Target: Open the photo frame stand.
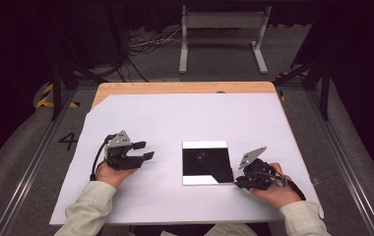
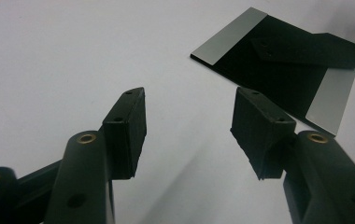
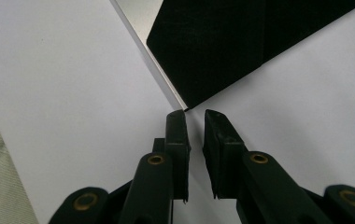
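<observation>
Nearing black sheet [image 3: 241, 42] corner, right claw [image 3: 195, 114] narrowed; white paper [image 3: 73, 93] around.

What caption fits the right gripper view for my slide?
Right gripper, jaws nearly closed with a narrow gap, poised at the corner of the mirror-like square plate on the white sheet.

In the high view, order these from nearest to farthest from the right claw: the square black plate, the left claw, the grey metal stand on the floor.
1. Square black plate, at the right claw tips, table centre.
2. Left claw, on the table's left side.
3. Grey metal stand, on the floor beyond the table.
</observation>
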Demonstrator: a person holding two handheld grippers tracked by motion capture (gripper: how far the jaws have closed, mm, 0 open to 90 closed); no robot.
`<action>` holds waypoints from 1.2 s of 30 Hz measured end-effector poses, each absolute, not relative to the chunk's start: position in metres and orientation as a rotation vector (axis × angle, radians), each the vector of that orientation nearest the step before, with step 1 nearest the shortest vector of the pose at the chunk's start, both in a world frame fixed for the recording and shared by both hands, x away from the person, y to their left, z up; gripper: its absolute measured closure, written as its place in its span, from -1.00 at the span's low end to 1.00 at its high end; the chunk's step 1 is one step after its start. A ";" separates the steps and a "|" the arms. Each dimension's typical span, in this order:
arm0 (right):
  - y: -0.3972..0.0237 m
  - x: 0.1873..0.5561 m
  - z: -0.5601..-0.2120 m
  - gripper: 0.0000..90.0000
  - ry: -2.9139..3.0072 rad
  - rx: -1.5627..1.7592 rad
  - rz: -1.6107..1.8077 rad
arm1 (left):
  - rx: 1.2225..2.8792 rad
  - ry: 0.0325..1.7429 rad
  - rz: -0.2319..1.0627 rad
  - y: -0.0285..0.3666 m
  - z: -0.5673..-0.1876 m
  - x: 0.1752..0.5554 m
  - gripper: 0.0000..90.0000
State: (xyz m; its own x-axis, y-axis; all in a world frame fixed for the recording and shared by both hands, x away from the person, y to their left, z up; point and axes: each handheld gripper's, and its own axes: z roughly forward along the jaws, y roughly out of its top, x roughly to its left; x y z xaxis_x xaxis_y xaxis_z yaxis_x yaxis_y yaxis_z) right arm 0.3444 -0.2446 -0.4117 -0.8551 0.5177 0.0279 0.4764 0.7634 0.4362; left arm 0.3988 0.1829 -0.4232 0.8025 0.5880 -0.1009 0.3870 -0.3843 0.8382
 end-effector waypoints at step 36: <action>-0.239 0.338 -0.389 0.99 2.778 0.736 0.733 | 2.031 0.717 0.255 0.181 -0.424 0.399 0.00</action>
State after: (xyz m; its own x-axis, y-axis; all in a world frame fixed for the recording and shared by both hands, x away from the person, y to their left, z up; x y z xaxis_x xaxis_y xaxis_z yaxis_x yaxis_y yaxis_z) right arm 0.3382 -0.2394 -0.3894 -0.8625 0.5043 -0.0422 0.4178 0.7566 0.5030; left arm 0.3989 0.1813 -0.4240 0.8073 0.5814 -0.1009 0.3869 -0.3923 0.8345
